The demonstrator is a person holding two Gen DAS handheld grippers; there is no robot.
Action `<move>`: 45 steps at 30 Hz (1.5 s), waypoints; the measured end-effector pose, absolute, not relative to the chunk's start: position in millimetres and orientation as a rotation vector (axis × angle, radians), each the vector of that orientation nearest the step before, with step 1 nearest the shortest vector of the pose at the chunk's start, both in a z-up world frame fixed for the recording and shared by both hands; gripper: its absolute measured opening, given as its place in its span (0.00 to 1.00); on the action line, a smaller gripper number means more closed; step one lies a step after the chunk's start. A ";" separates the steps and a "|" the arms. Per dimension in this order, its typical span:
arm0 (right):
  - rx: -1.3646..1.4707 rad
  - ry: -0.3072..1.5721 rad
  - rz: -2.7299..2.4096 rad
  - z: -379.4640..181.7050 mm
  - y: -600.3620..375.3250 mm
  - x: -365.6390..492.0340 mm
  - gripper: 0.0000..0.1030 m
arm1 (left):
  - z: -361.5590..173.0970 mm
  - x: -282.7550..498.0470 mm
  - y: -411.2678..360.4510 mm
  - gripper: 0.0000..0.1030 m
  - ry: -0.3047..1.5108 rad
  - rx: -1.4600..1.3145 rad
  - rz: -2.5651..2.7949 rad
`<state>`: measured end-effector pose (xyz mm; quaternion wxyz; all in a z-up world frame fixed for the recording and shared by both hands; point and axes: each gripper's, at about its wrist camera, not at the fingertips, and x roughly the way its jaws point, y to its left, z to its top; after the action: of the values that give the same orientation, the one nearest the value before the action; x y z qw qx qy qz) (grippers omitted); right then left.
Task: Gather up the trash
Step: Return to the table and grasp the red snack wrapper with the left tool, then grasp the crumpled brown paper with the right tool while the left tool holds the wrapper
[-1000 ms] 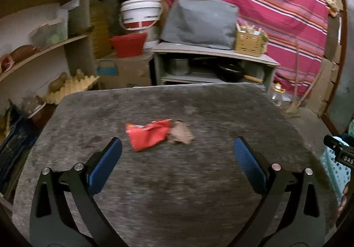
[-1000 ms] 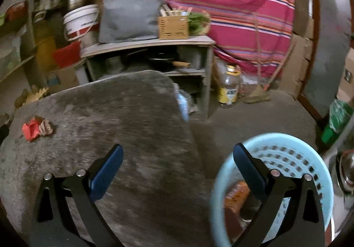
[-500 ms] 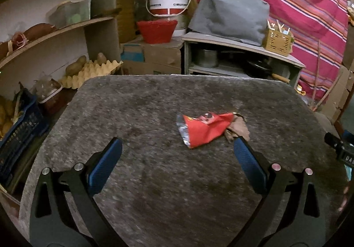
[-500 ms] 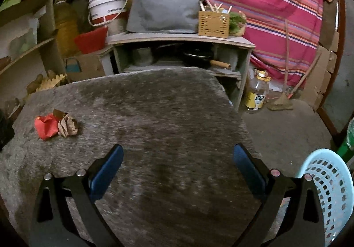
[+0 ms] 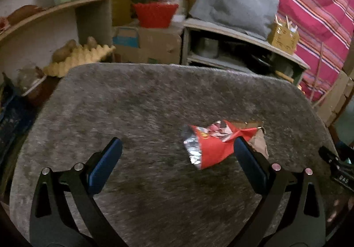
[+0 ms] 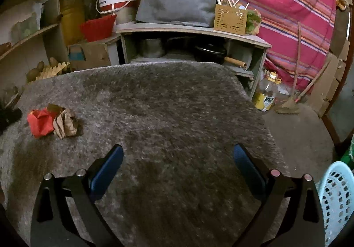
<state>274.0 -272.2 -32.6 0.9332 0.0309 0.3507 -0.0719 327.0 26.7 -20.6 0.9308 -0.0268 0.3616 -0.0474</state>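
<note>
Closing on the trash with your left gripper (image 5: 177, 156): left wrist view first. Fingers spread wide, nothing between the pads yet. The red wrapper (image 5: 210, 147) sits right of centre in the frame, on the grey rug (image 5: 132, 103), its foil end turned toward the frame's left. A second ago it lay near mid-frame and farther off; now it is larger and pressed up against the right-hand finger (image 5: 247, 165), so you have come in close but drifted left of it. The crumpled brown paper (image 5: 258, 140) lies touching the wrapper, partly hidden behind that same finger. Judgement: shift right before you squeeze, or you will only nudge the pile

Right wrist view. Your right gripper (image 6: 178, 164) hangs over bare rug, fingers apart and empty. Wrapper (image 6: 39, 122) and brown paper (image 6: 65, 122) show at the middle left of the frame, touching, well apart from this gripper. The blue basket (image 6: 336, 200) has slid to the lower right corner; a second ago it filled much more of the lower right, so this hand has swung away from it toward the rug. Both pieces are not yet collected
</note>
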 end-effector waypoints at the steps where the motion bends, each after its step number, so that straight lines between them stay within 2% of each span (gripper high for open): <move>1: 0.078 0.725 -0.137 -35.1 -272.2 277.2 0.95 | -21.7 330.9 19.2 0.95 0.748 -0.030 -0.113; 10: 0.054 0.760 -0.120 -46.1 -264.2 285.1 0.94 | -34.2 352.6 -20.6 0.93 0.772 0.152 -0.199; 13: 0.058 0.769 -0.120 -47.8 -264.9 284.6 0.94 | -46.7 361.1 -19.9 0.74 0.825 0.148 -0.232; 15: 0.057 0.772 -0.121 -48.2 -263.4 284.6 0.94 | -54.9 363.4 -19.9 0.41 0.857 0.134 -0.284; 17: 0.042 0.776 -0.117 -47.6 -258.7 284.9 0.94 | -56.6 361.7 -19.7 0.20 0.866 0.122 -0.320; 18: 0.037 0.776 -0.115 -47.0 -257.0 284.7 0.94 | -55.4 359.3 -20.0 0.12 0.858 0.125 -0.322; 20: 0.031 0.780 -0.099 -44.6 -250.5 283.7 0.94 | -49.4 353.2 -18.4 0.02 0.837 0.137 -0.331; 28: 0.006 0.777 -0.043 -26.1 -212.7 289.8 0.94 | -28.6 321.6 24.2 0.02 0.787 0.091 -0.254; 34: -0.069 0.753 -0.015 -18.6 -163.4 307.9 0.94 | -33.3 307.4 72.6 0.02 0.761 0.002 -0.164; 43: -0.087 0.824 0.032 -44.7 -122.5 342.6 0.94 | -39.7 306.7 103.3 0.02 0.773 -0.060 -0.111; 45: -0.086 0.848 0.041 -49.6 -121.2 347.3 0.91 | -40.0 306.6 104.5 0.02 0.773 -0.058 -0.110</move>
<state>347.3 -121.2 -49.6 0.9104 -0.0418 0.4110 0.0200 306.6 104.5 -40.0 0.9244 -0.0282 0.3767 -0.0537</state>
